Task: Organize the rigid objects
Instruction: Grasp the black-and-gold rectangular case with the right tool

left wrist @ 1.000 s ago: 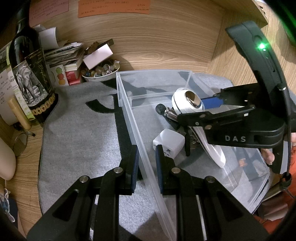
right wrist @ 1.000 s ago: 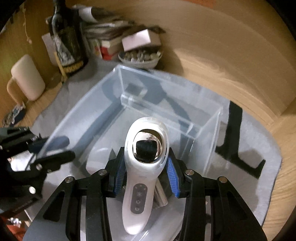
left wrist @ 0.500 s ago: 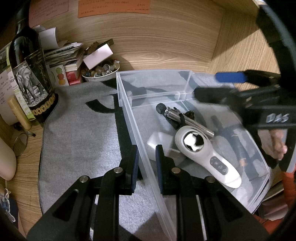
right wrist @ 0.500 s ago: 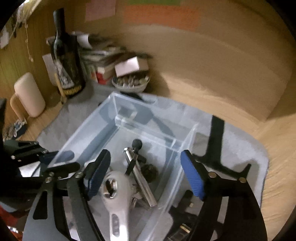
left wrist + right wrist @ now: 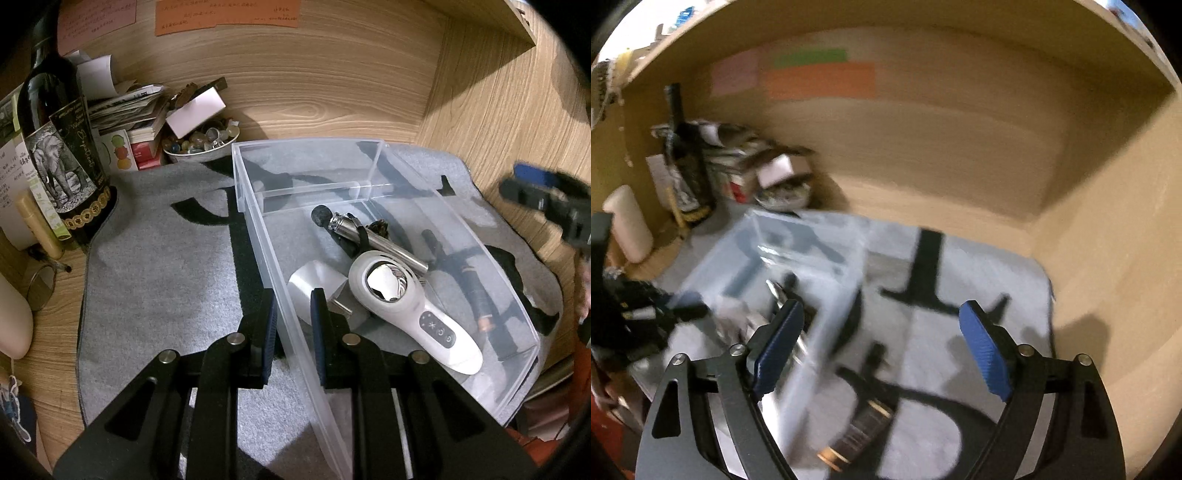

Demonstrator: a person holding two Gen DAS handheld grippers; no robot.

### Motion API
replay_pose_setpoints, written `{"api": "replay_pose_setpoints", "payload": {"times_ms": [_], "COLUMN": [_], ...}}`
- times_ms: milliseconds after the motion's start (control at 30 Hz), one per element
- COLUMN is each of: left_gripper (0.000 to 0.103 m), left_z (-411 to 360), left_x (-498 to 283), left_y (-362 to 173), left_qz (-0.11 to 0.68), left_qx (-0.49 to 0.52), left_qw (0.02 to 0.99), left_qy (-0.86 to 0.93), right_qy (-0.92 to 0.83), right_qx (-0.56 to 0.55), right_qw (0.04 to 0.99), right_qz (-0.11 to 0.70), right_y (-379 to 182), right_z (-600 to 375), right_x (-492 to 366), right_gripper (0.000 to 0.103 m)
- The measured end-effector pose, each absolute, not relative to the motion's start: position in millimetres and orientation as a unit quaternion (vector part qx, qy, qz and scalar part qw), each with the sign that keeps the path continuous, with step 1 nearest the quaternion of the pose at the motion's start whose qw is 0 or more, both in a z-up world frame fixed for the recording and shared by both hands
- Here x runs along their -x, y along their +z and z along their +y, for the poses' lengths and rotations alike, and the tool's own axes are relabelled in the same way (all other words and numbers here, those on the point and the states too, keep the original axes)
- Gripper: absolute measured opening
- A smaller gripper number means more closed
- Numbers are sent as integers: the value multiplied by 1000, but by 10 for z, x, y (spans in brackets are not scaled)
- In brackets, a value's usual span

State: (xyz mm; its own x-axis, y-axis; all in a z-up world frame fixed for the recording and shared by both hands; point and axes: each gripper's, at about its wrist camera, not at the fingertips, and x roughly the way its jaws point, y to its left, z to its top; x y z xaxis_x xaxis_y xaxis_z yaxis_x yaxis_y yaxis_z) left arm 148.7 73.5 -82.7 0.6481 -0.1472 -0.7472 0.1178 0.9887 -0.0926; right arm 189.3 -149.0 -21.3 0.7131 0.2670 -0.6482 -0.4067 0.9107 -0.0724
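Observation:
A clear plastic bin (image 5: pixel 255 206) stands on a grey mat. My left gripper (image 5: pixel 291 325) is shut on the bin's near-left wall. Inside the bin lie a white handheld device (image 5: pixel 402 295) with a shiny round head, a silver tube (image 5: pixel 373 240) with a black tip, and a white block (image 5: pixel 314 284). My right gripper (image 5: pixel 882 347) is open and empty, held above the mat to the right of the bin (image 5: pixel 798 251); it shows at the right edge of the left wrist view (image 5: pixel 546 199). A dark cylindrical object (image 5: pixel 860 432) lies on the mat below it, outside the bin.
A dark wine bottle (image 5: pixel 55 147), a stack of papers and boxes (image 5: pixel 129 110) and a bowl of small trinkets (image 5: pixel 199 144) crowd the back left. Wooden walls close off the back and right. The right wrist view is motion-blurred.
My right gripper opened and let go of the white device, which now lies in the bin. The right gripper then pulled up and away to the right. The left gripper has not moved.

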Motion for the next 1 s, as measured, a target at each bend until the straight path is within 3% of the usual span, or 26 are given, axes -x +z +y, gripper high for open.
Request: {"api": "replay_pose_setpoints", "payload": {"times_ms": [267,500,633,700,767,1000], "left_gripper": [17,17,17,17,17,17], "left_z": [740,751,749,752,751,754], "left_x": [-1488,-1496,-1490,-1489,-1489,-1484], "left_y": [-835,-841,-842,-843,-844,-851], "left_qz": [415,416,417,417,417,416], "left_qx": [19,19,19,19,18,18], "left_qw": [907,906,906,906,906,906], "left_qy": [-73,-70,-69,-69,-69,-69], "right_qy": [155,203,220,218,217,184], "right_qx": [91,73,106,118,114,104], "right_qw": [896,872,859,866,866,882], "right_qz": [407,439,450,435,435,421], "right_y": [-885,-1110,-1237,-1234,-1203,-1080], "right_z": [-1846,-1795,-1663,-1657,-1689,-1796], "right_x": [-1886,-1813,-1758,-1697,-1688,-1730], "right_gripper": [84,82,64,50,22,21]}}
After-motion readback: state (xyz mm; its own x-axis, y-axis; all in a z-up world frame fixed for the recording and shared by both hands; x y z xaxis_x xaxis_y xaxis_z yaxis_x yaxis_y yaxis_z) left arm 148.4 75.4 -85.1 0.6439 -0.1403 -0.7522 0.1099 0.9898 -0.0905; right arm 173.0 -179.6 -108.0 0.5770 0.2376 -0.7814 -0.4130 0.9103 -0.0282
